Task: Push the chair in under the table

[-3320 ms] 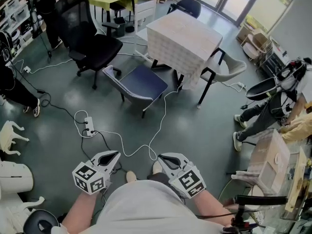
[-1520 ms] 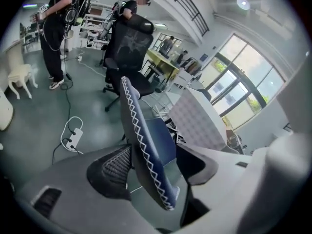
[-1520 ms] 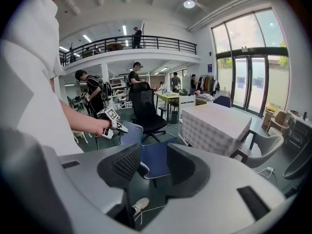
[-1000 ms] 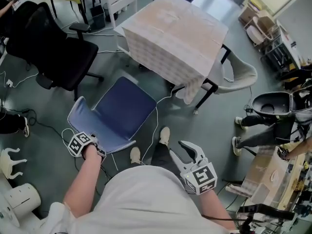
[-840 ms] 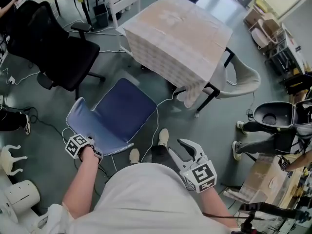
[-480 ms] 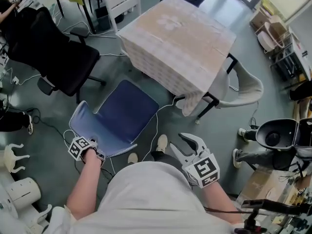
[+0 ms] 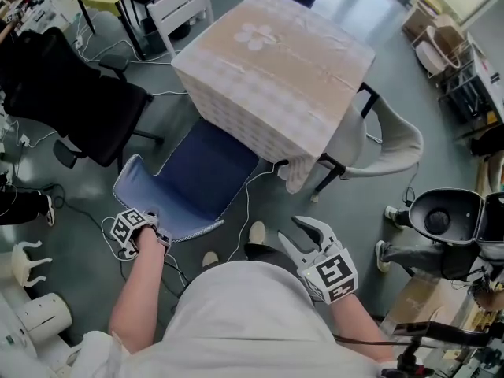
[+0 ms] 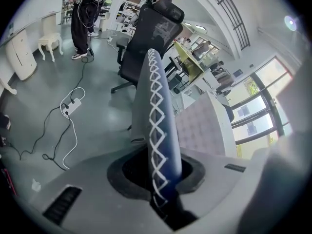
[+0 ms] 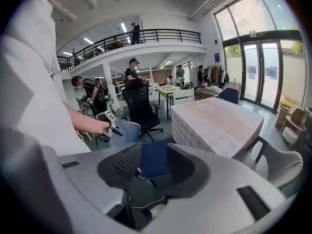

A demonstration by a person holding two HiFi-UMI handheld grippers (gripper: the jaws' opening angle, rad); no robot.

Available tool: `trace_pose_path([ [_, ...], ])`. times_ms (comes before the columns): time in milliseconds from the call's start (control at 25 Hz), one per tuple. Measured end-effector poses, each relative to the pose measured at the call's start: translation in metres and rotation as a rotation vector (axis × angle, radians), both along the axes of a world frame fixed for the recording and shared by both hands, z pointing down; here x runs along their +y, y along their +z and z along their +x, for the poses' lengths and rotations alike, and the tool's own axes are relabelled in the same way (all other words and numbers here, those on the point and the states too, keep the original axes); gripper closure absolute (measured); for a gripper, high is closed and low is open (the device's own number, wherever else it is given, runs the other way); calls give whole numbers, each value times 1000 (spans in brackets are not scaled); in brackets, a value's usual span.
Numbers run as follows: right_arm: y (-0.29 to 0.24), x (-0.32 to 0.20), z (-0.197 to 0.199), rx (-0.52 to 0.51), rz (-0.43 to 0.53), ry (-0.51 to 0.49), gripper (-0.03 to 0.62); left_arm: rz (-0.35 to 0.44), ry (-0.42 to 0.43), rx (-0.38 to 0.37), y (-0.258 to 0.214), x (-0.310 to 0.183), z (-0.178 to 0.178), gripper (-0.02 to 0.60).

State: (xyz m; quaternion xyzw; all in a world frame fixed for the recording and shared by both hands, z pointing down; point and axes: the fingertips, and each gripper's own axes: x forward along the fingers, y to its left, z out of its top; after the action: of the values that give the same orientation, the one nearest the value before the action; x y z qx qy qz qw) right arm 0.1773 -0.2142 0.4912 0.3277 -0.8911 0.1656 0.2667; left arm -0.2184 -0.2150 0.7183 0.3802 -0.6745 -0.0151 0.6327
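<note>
Some of the chair (image 7: 189, 186) hides beneath the table (image 7: 272, 57).

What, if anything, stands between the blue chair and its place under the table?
Nothing visible: the blue chair has its front edge under the table. A white cable lies on the floor beside it; the cloth hides what's beneath.

floor (image 7: 354, 219): grey | on it: blue chair (image 7: 197, 183), clothed table (image 7: 276, 61), blk office chair (image 7: 71, 101), pwr strip (image 8: 70, 105)
</note>
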Motion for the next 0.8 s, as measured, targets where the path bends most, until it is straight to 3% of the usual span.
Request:
trace_pose_path([
  [800,18,-48,68,-26,-36,67,421,21,-12,38,0,-139,93,502],
])
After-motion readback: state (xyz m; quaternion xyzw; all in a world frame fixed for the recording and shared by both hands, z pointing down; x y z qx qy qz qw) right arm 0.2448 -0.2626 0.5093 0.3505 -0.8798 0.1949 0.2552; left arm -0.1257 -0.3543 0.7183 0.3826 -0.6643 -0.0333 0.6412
